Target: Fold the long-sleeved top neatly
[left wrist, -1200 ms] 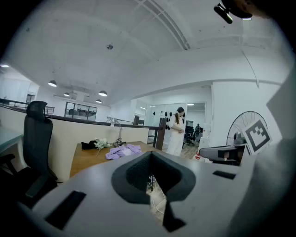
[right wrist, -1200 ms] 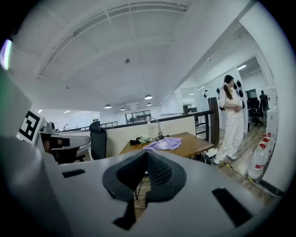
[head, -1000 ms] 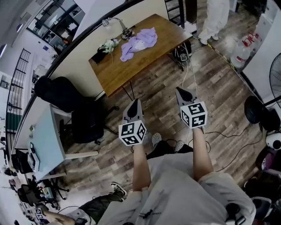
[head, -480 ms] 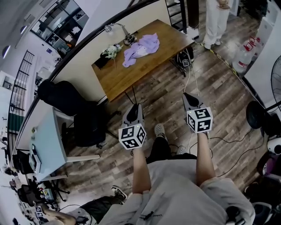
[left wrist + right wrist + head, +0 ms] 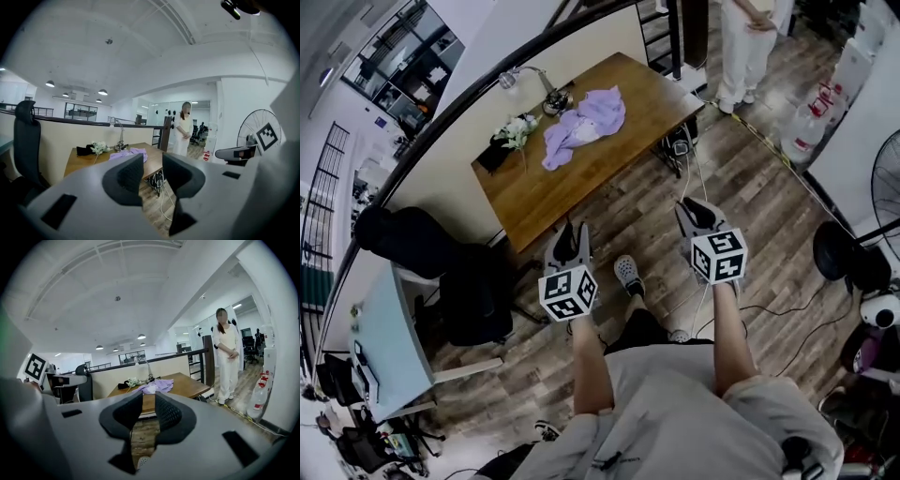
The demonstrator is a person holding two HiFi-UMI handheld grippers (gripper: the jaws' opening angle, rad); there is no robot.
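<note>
A lilac long-sleeved top (image 5: 584,124) lies crumpled on the far part of a wooden table (image 5: 553,183). It also shows in the left gripper view as the top (image 5: 127,153) and in the right gripper view as the top (image 5: 157,386). Both grippers are held in the air over the floor, well short of the table. My left gripper (image 5: 571,234) points at the table's near edge; its jaws are opening with nothing between them (image 5: 153,161). My right gripper (image 5: 697,211) is beside it, jaws also opening and empty (image 5: 149,401).
A person in white (image 5: 748,47) stands at the table's right end. A desk lamp (image 5: 546,94) and white flowers (image 5: 517,129) sit by the top. A black office chair (image 5: 478,291) stands left of me, cables (image 5: 703,178) run over the floor, water bottles (image 5: 806,136) stand right.
Both grippers moved forward toward the table, and their jaws went from shut to parted. The table and top sit nearer in the head view.
</note>
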